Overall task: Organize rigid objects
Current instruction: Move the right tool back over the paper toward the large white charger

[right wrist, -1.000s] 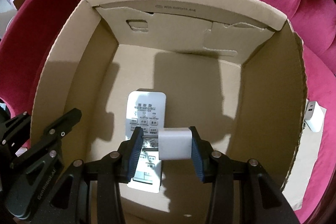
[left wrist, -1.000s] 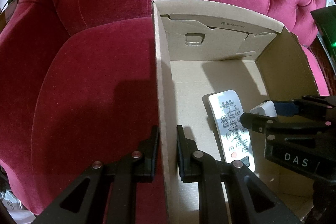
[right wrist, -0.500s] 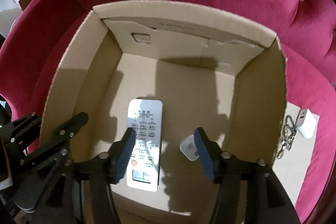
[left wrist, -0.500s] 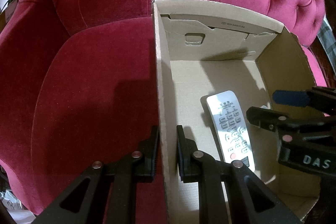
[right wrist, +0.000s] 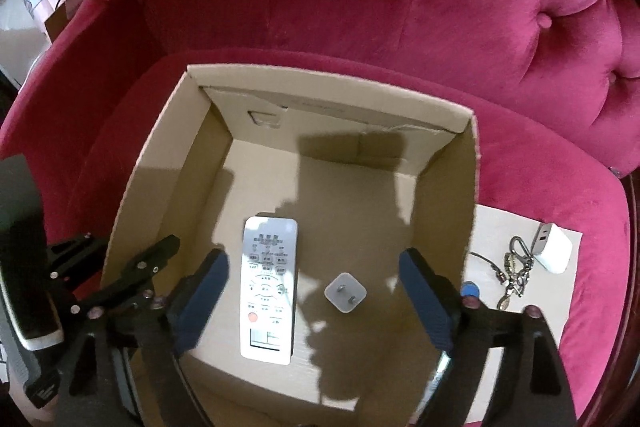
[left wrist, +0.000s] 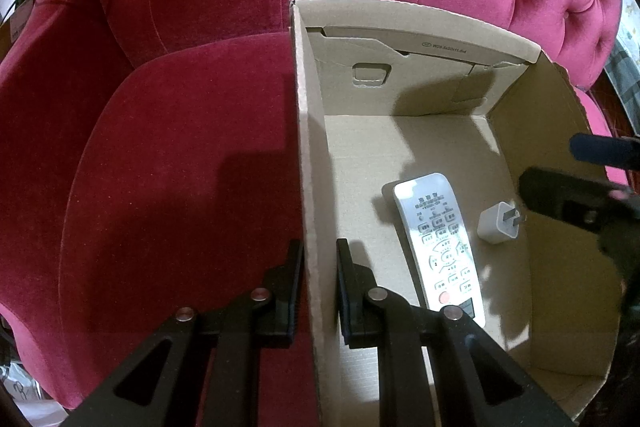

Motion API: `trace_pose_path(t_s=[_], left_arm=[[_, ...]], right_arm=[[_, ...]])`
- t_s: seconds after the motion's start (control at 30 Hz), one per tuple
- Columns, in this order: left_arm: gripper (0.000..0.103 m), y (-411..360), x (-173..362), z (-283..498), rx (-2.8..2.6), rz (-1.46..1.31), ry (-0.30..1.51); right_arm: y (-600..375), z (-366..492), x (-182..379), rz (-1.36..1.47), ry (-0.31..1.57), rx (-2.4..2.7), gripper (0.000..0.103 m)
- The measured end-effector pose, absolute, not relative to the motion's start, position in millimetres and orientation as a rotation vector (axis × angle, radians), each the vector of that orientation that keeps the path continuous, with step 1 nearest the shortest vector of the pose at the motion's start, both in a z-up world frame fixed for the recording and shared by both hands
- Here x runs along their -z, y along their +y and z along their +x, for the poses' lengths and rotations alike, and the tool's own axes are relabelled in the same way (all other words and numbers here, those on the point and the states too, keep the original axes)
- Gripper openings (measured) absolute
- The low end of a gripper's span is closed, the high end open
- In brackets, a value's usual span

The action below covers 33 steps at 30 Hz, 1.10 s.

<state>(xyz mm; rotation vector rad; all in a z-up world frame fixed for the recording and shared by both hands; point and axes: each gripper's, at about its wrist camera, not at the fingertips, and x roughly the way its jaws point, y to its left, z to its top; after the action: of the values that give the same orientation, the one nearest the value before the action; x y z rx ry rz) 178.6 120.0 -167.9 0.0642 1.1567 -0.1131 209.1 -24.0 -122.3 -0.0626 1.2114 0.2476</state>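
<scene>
Crimson tufted velvet armchair [right wrist: 440, 27] carries open cardboard box [right wrist: 132, 195] on seat. My left gripper [left wrist: 318, 259] clenched on box left wall, one finger either side. My right gripper [right wrist: 314, 291] above box, jaws opening, nothing between pads. White remote control [right wrist: 270, 283] flat on box floor; white plug adapter [right wrist: 346, 291] just beside it, prongs up. Outside box, right: white charger [right wrist: 554, 251], metal keychain [right wrist: 516, 273] on pale board.
</scene>
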Motion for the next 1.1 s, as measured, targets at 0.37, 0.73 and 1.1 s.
trace_pose_path(t_s=[0.37, 0.73, 1.1], left_arm=[[0.017, 119, 168, 178, 0.114, 0.065, 1.157], [0.017, 119, 168, 178, 0.115, 0.064, 1.157], [0.017, 119, 168, 178, 0.115, 0.063, 1.158]], right_arm=[[-49, 208, 97, -0.067, 1.148, -0.219, 0.103], [-108, 213, 78, -0.067, 1.131, -0.109, 0.103], [-178, 227, 93, -0.039, 1.170, 0.034, 0.103]])
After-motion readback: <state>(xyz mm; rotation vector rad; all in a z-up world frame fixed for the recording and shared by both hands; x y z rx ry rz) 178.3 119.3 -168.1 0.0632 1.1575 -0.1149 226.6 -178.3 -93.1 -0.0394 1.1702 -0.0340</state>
